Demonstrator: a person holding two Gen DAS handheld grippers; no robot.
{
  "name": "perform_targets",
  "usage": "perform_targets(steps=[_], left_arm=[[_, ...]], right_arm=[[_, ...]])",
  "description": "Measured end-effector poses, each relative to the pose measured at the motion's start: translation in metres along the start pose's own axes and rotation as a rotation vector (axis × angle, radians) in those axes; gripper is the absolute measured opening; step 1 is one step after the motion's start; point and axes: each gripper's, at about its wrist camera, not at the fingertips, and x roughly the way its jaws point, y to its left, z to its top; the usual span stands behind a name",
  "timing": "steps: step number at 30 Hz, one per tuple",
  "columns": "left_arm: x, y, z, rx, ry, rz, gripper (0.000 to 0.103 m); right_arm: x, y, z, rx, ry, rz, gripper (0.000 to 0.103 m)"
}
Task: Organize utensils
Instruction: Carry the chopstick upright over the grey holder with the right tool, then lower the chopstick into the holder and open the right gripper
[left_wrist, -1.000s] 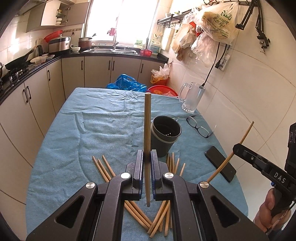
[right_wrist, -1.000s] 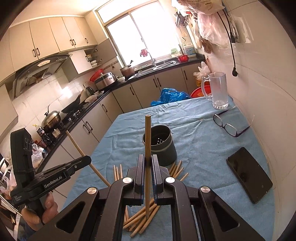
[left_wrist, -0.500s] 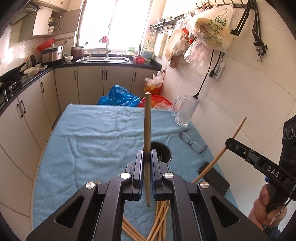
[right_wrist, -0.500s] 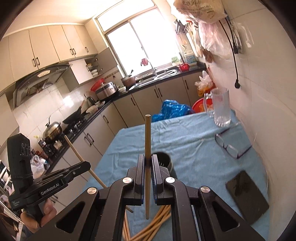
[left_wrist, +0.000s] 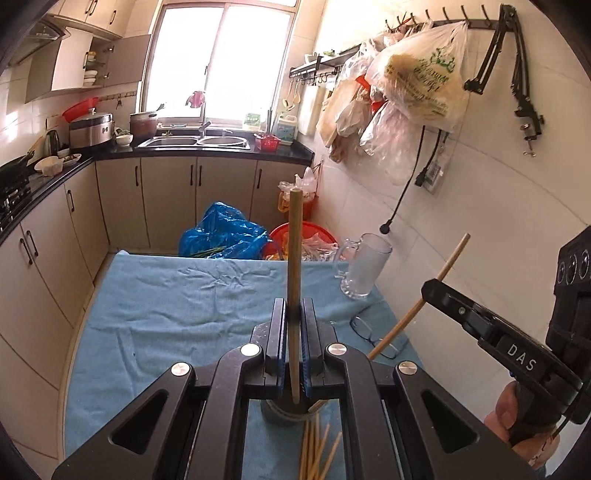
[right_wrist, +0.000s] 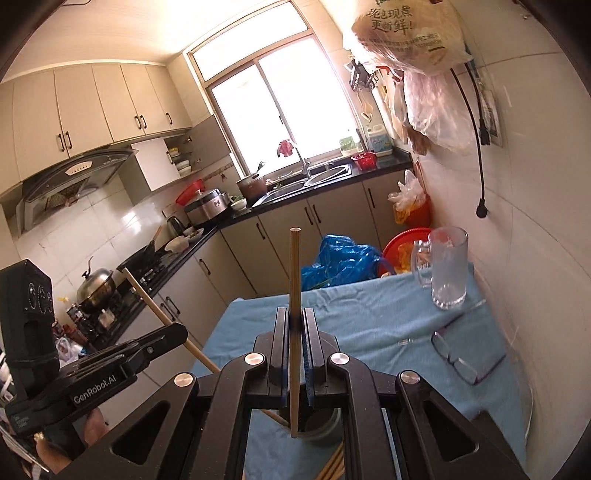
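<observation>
Daylight pours through the window (left_wrist: 218, 62), blown out to white (no detail beyond the glass). Both views are sharp, with fisheye bending and dark vignetted corners.

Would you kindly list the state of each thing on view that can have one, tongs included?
Left tongs: shut on an upright chopstick.
Right tongs: shut on another upright chopstick.
Dark holder: upright, both held chopsticks' lower ends at its mouth.
Loose chopsticks: lying on the blue cloth.
Glass mug: upright, empty.
Glasses: unfolded, on the cloth.
</observation>
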Motion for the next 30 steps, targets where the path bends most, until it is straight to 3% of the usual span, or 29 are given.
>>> perform_targets(steps=[10, 21, 30], left_arm=[[0.063, 0.023, -0.031, -0.029, 0.117, 0.003, 0.007], [0.077, 0.037, -0.051, -0.043, 0.147, 0.017, 0.007], [0.052, 0.036, -0.05, -0.043, 0.109, 0.003, 0.007]], right_arm=[[0.076, -0.012, -0.023, -0.038, 0.137, -0.056, 0.007], [0.109, -0.02, -0.048, -0.065, 0.219, -0.103, 0.009], [0.084, -0.007, -0.043, -0.107, 0.164, -0.12, 0.048]])
